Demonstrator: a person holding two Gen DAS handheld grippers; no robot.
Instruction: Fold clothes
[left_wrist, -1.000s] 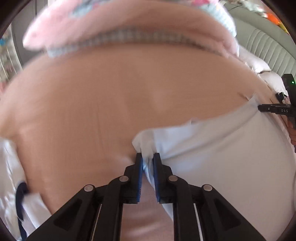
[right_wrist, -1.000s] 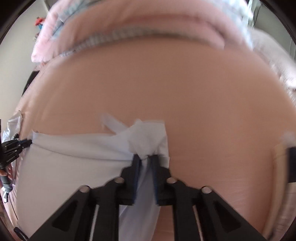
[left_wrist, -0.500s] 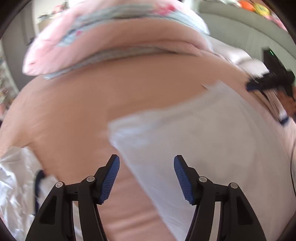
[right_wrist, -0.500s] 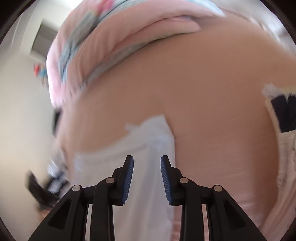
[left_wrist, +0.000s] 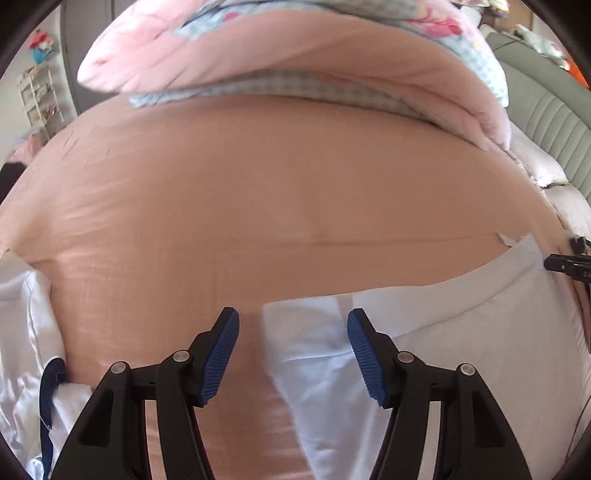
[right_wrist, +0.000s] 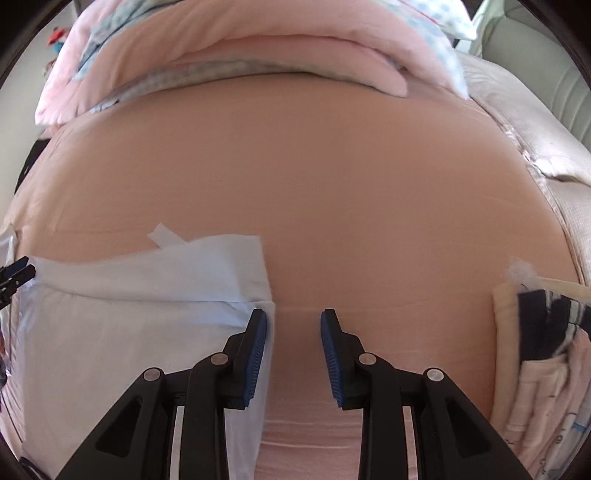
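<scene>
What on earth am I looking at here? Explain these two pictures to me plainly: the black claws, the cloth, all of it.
The black claws are two hand-held grippers; a person holds one in each hand. Each picture comes from a camera on one gripper, looking along its blue-padded fingers. The left gripper and the right gripper are both open and hold nothing. Below them a white garment lies flat on a bed with a peach sheet. A pink quilt is bunched at the far end. More white clothes wait at the left, and a stack of folded clothes at the right.
</scene>
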